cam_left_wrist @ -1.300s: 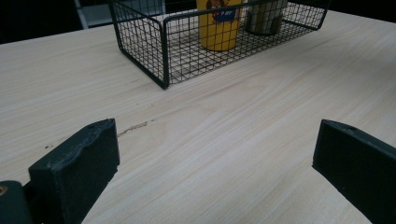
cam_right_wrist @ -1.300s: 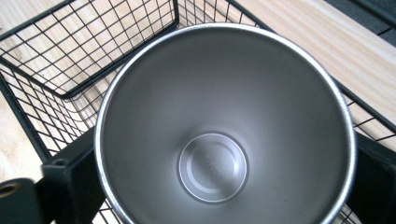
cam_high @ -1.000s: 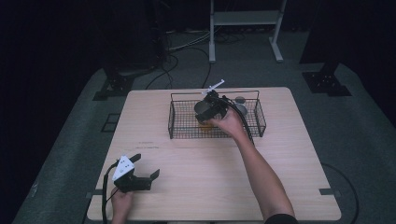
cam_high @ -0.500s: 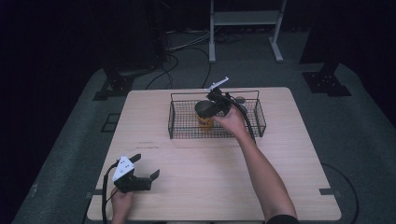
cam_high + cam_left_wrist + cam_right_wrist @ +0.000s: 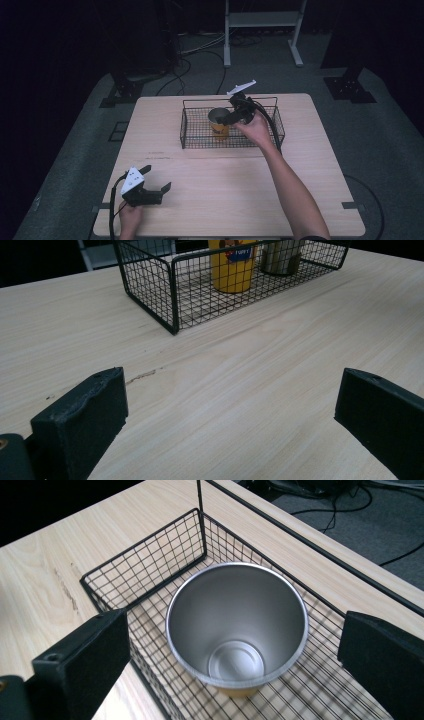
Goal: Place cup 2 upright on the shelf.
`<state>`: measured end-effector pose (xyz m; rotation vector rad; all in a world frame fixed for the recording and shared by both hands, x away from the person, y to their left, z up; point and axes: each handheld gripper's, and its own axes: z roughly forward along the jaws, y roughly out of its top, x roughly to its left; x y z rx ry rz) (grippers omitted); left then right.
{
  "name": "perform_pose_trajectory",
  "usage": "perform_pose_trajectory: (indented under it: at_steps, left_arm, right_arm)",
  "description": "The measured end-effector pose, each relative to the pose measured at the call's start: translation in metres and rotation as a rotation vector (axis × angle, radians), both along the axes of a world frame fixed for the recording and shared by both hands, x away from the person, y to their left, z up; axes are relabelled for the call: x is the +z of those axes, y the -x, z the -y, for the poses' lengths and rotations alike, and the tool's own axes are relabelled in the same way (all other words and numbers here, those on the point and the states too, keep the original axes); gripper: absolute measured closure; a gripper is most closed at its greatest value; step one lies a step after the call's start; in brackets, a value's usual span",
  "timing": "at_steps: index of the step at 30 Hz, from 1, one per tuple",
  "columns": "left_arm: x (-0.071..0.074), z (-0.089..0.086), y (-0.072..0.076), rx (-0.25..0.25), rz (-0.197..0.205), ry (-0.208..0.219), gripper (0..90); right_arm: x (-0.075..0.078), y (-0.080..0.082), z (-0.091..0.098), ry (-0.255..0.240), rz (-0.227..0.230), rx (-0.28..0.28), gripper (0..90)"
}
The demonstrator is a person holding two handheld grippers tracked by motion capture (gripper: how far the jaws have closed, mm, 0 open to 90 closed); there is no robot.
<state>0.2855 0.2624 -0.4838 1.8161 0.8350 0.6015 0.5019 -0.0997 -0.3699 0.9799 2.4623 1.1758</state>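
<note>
A yellow cup [image 5: 219, 125] with a steel inside stands upright in the black wire basket [image 5: 195, 131] at the table's far middle. In the right gripper view its open mouth [image 5: 237, 625] lies straight below and between my two jaws. My right gripper [image 5: 231, 117] hovers open just above and right of the cup, touching nothing. In the left gripper view the cup [image 5: 234, 265] shows through the basket's mesh [image 5: 150, 285]. My left gripper [image 5: 159, 178] rests open near the table's front left, with only bare wood between its jaws [image 5: 230, 405].
A second, steel-coloured vessel [image 5: 282, 255] stands in the basket beside the yellow cup. The wooden table [image 5: 235, 190] has bare room in front of the basket. Cables [image 5: 195, 55] and a white stand [image 5: 260, 20] lie on the floor beyond.
My right gripper has drawn back up and to the right, so the cup's mouth now shows in the basket. The left gripper has not moved.
</note>
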Motion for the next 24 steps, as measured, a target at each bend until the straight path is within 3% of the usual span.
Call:
perform_pose_trajectory:
  at_steps: [14,24]
  left_arm:
    - [0.000,0.000,0.000,0.000,0.003,-0.008,0.0]
    - [0.000,0.001,0.001,-0.002,0.004,-0.016,0.0]
  right_arm:
    - [0.011,0.027,0.049,-0.018,0.021,-0.022,0.0]
    - [0.012,0.045,0.069,-0.011,0.031,-0.024,0.0]
